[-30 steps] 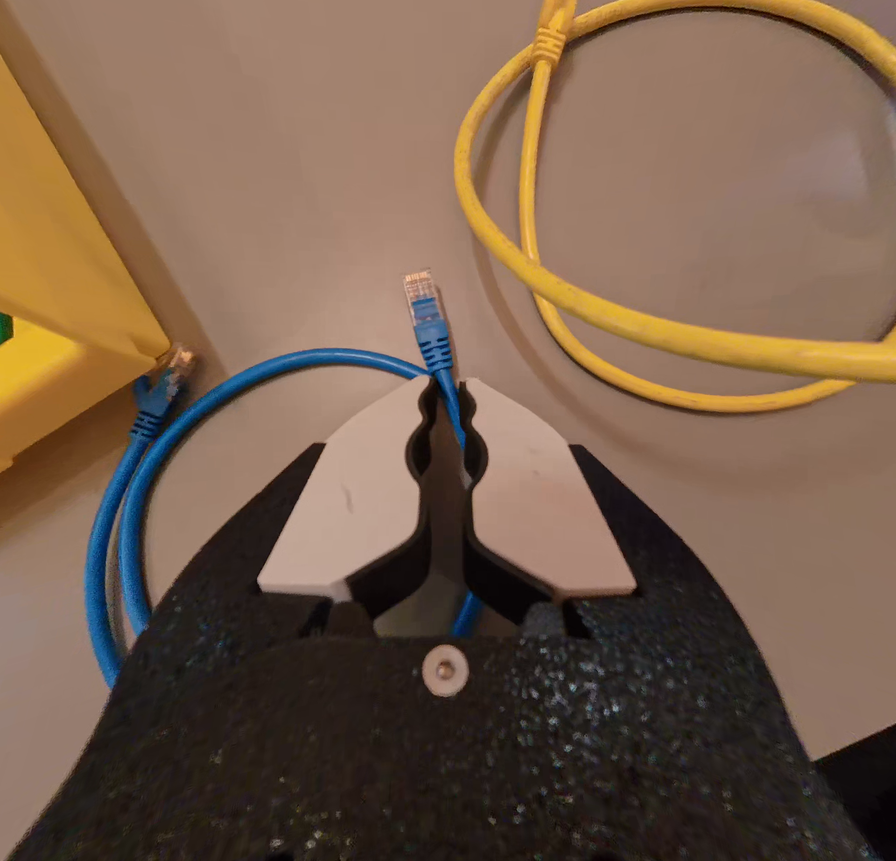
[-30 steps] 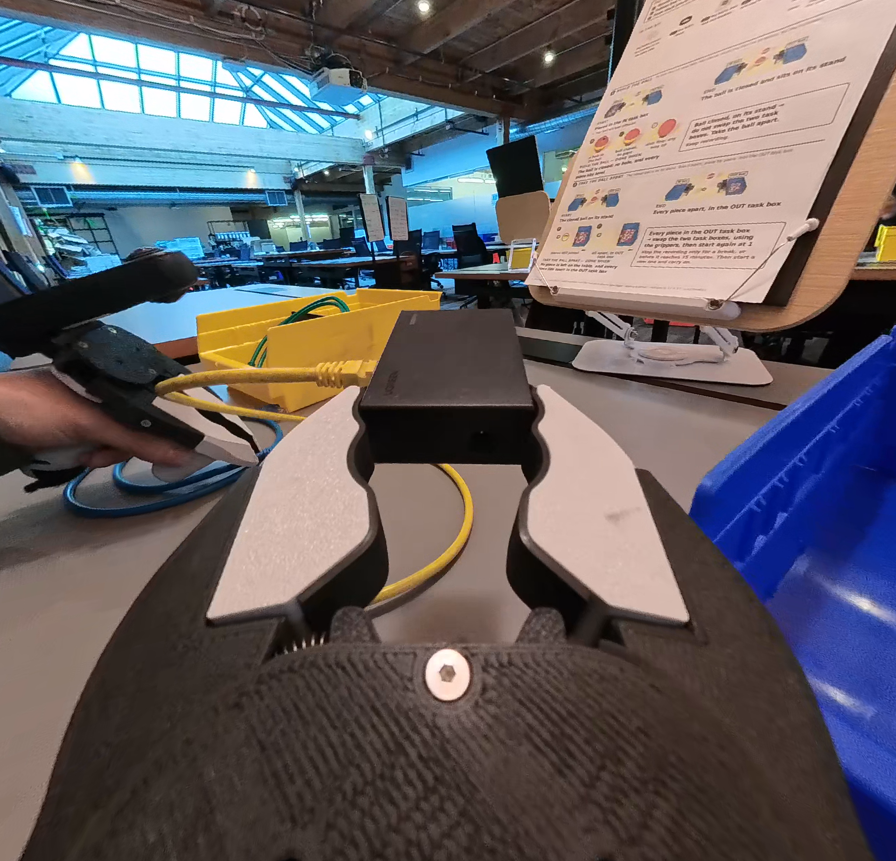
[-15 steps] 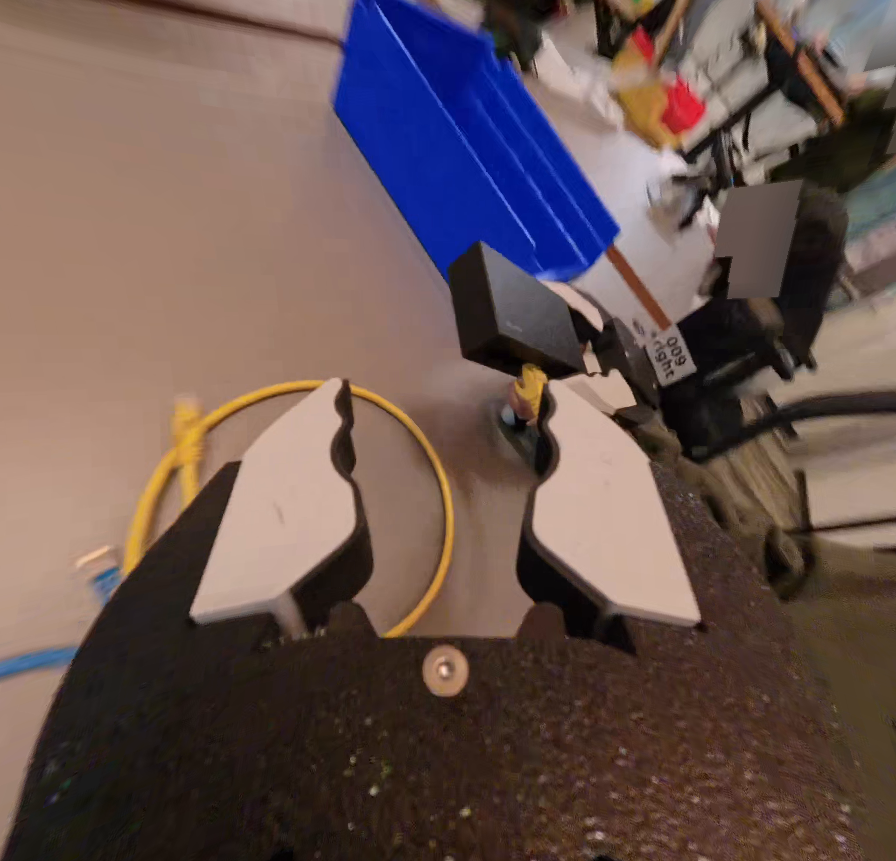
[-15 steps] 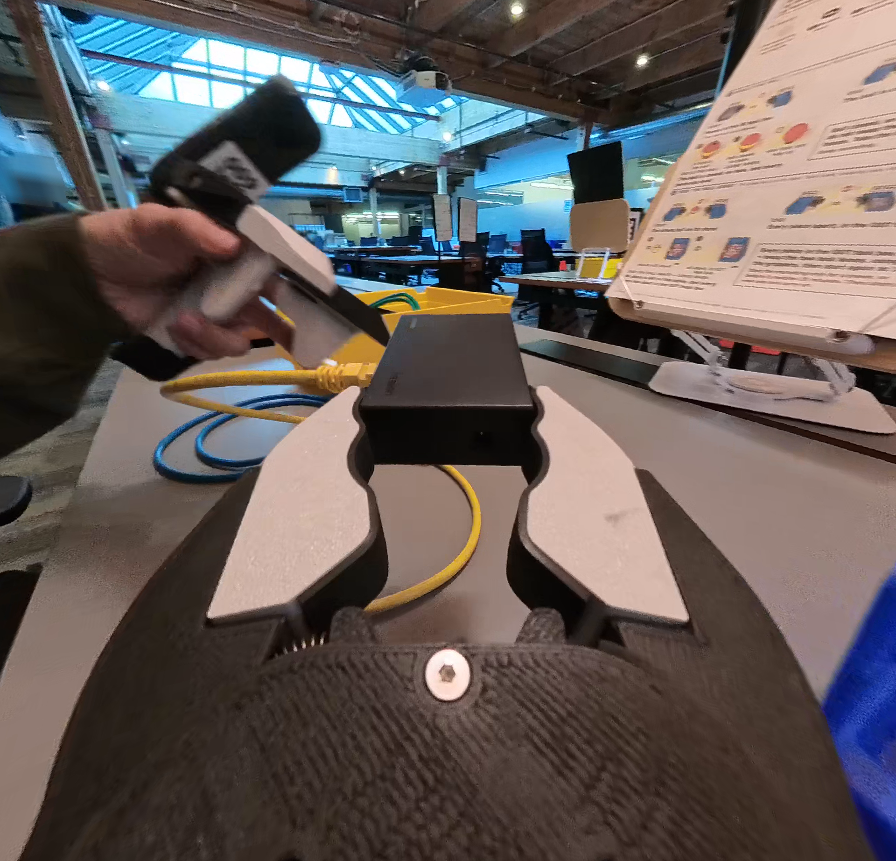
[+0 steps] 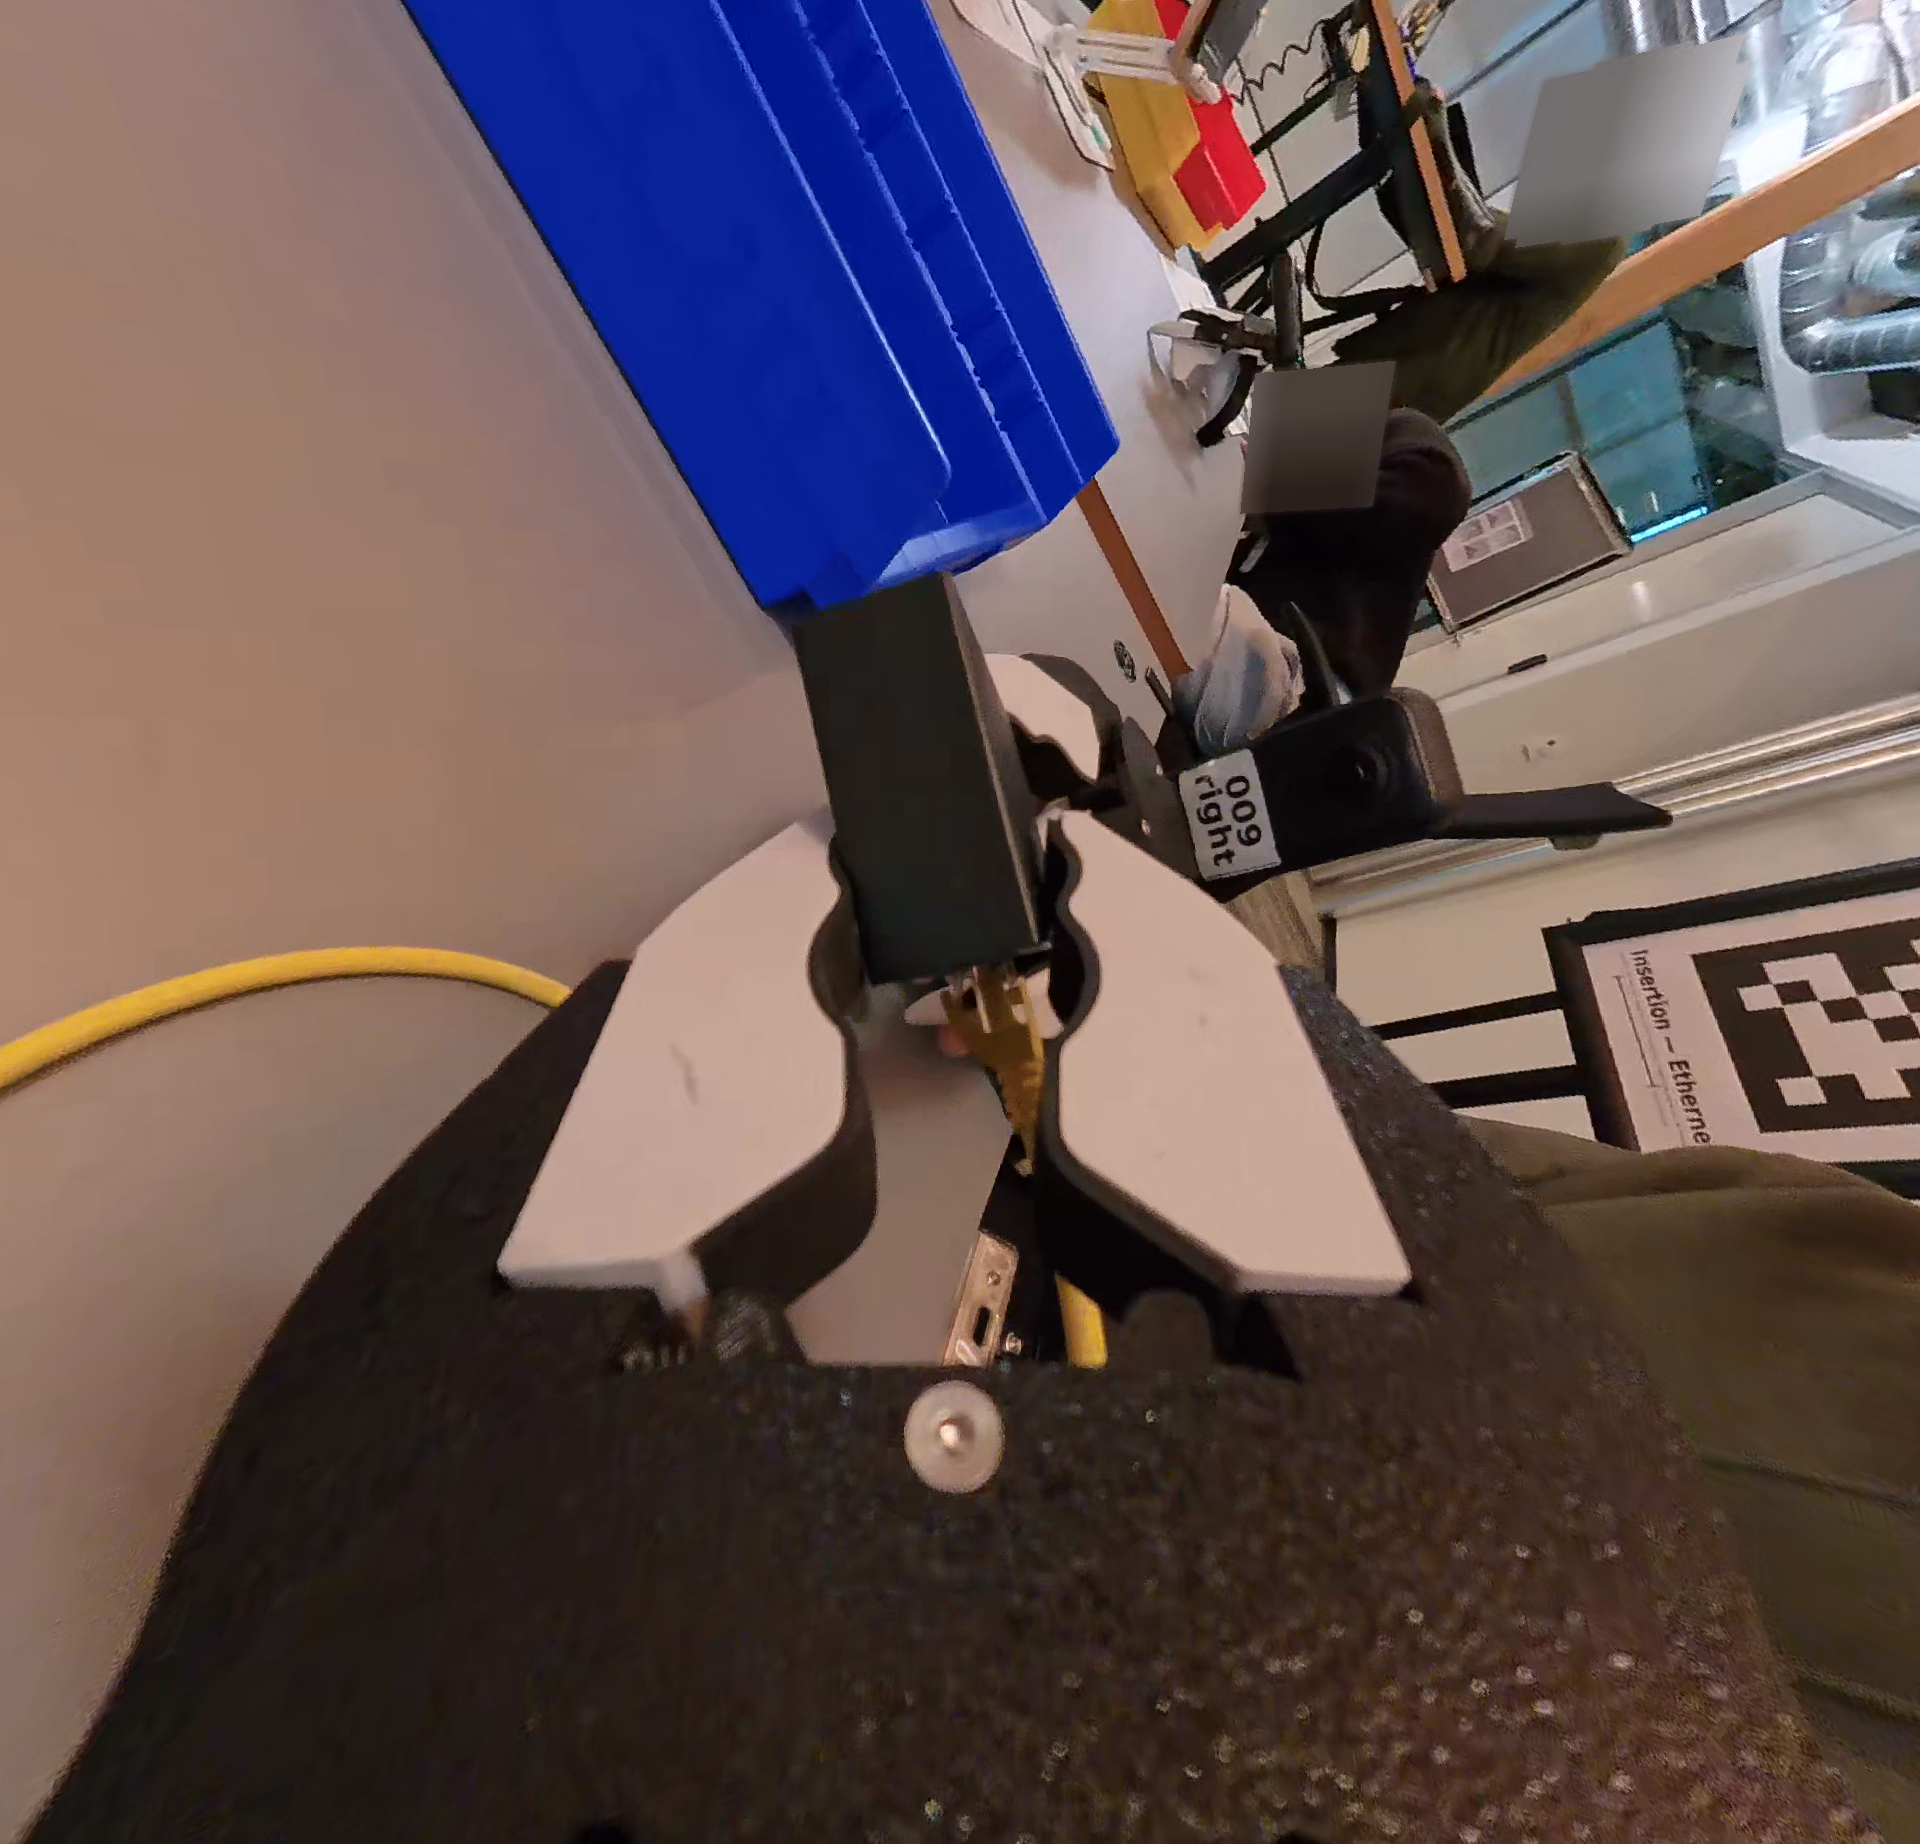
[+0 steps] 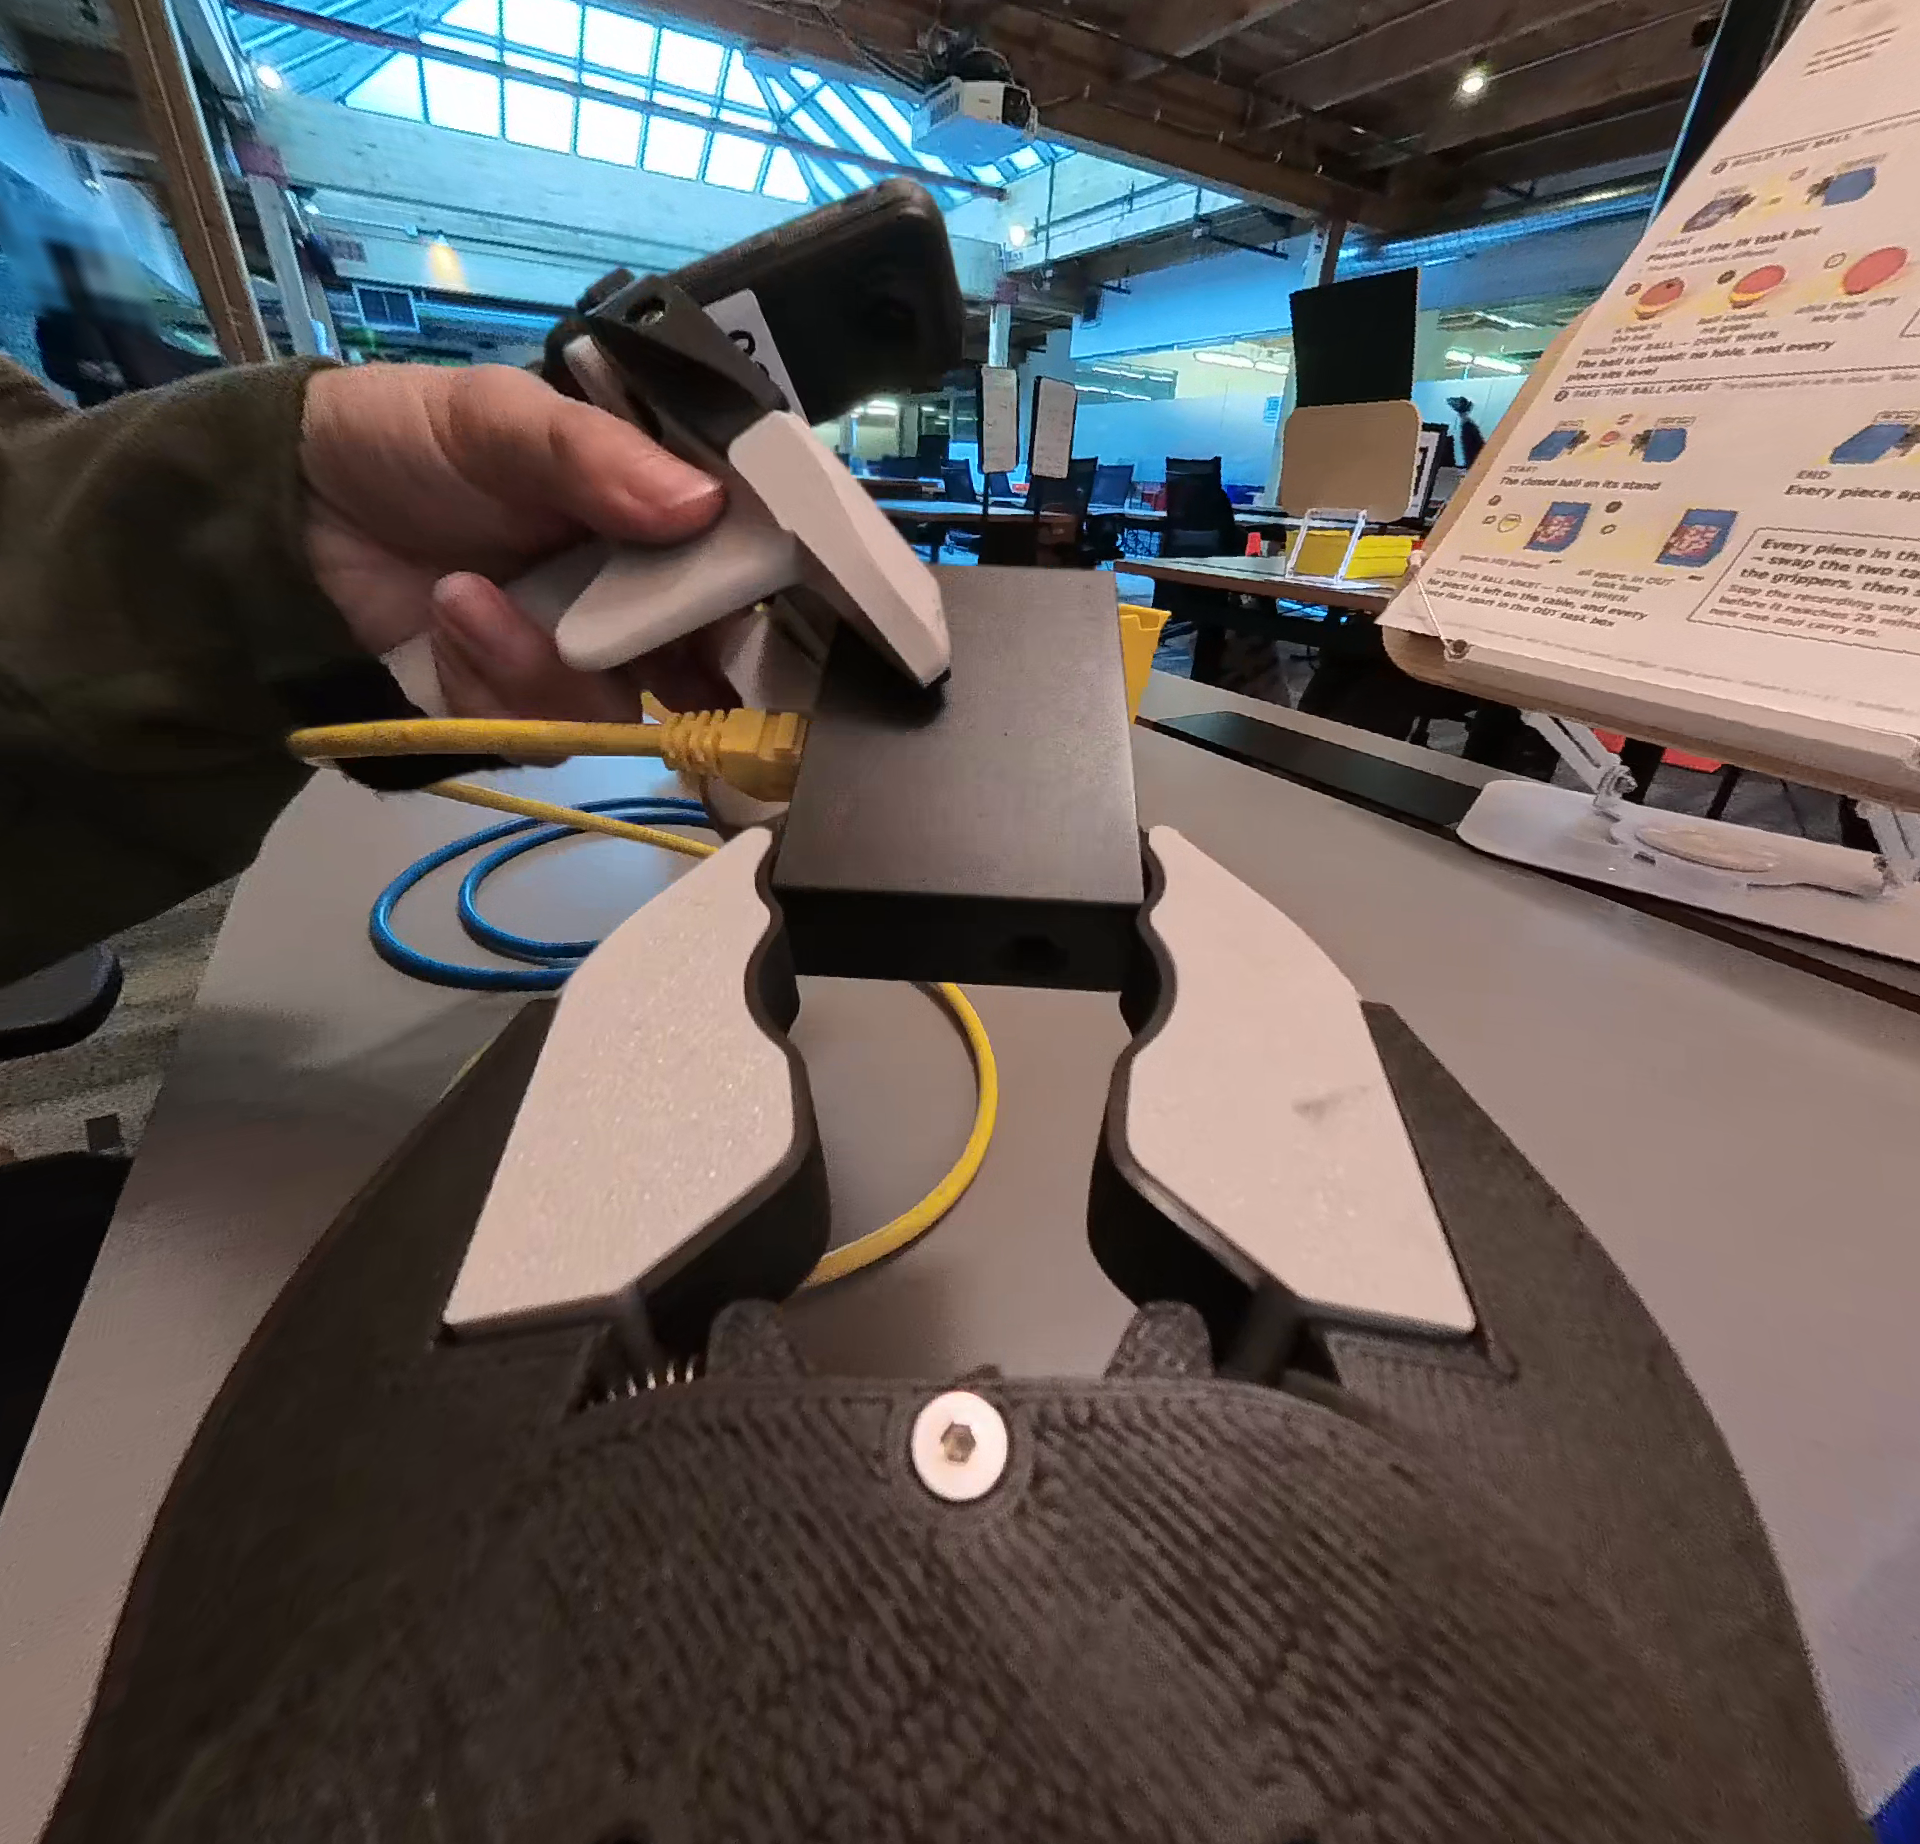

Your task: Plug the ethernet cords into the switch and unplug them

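My right gripper (image 6: 956, 849) is shut on the near end of the black switch (image 6: 966, 755) and holds it above the grey table. A yellow ethernet plug (image 6: 743, 745) sits in a port on the switch's left side, and its yellow cord (image 6: 935, 1171) loops under the switch. My left gripper (image 5: 940, 833) is half closed and straddles the port edge of the switch (image 5: 914, 786), one finger (image 6: 831, 537) on top and one below. The yellow plug (image 5: 1003, 1046) lies between its fingers, ungripped. A blue ethernet cord (image 6: 468, 942) lies coiled on the table to the left.
A blue bin (image 5: 779, 236) stands on the table beyond the switch. An instruction board on a stand (image 6: 1714, 444) is at the right. A framed marker sheet (image 5: 1766, 1015) lies near the table edge. A person's hand (image 6: 468, 506) holds the left gripper.
My left gripper let go of the blue cord, swung over to the switch and narrowed its jaws around the switch's port edge. My right gripper kept hold of the switch.
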Tool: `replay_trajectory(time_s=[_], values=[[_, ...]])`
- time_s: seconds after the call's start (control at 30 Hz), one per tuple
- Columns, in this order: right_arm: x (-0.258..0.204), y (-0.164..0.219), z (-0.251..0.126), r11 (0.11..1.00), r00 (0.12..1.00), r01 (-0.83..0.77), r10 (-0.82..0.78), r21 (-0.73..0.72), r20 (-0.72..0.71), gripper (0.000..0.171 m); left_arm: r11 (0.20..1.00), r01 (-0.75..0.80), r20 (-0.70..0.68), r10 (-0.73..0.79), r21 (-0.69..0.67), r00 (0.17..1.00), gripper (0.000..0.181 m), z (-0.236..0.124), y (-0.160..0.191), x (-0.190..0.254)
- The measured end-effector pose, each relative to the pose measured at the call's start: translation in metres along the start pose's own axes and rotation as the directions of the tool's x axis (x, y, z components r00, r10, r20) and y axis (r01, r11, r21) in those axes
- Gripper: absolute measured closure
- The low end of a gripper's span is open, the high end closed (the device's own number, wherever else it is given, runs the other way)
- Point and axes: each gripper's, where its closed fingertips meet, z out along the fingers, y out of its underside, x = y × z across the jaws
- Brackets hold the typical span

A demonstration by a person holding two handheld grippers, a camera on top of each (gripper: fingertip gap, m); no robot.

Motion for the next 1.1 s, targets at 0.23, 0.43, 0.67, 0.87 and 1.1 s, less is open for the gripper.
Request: replay_trajectory(time_s=[0.23, 0.43, 0.67, 0.87, 1.1], values=[[0.0, 0.004, 0.004, 0.999, 1.0, 0.006, -0.006, -0.034, -0.006, 0.11, 1.0, 0.02, 0.027, -0.02, 0.018, 0.999, 0.151, -0.002, -0.002, -0.001], [0.001, 0.005, 0.004, 0.999, 1.0, 0.009, -0.01, -0.042, -0.019, 0.11, 1.0, 0.006, 0.042, -0.006, 0.011, 0.999, 0.152, -0.002, -0.004, -0.001], [0.002, 0.006, 0.005, 0.999, 0.999, 0.015, -0.017, -0.05, -0.031, 0.109, 1.0, -0.026, 0.068, 0.026, -0.004, 0.997, 0.152, -0.002, -0.004, -0.001], [0.007, 0.005, 0.004, 0.999, 0.999, -0.001, -0.001, -0.042, -0.053, 0.107, 1.0, -0.029, 0.069, 0.029, -0.009, 0.997, 0.152, 0.002, -0.004, -0.001], [0.003, 0.011, 0.006, 0.996, 0.999, 0.024, -0.028, -0.086, -0.042, 0.109, 0.996, -0.073, 0.109, 0.077, -0.041, 0.991, 0.152, -0.001, -0.004, -0.001]])
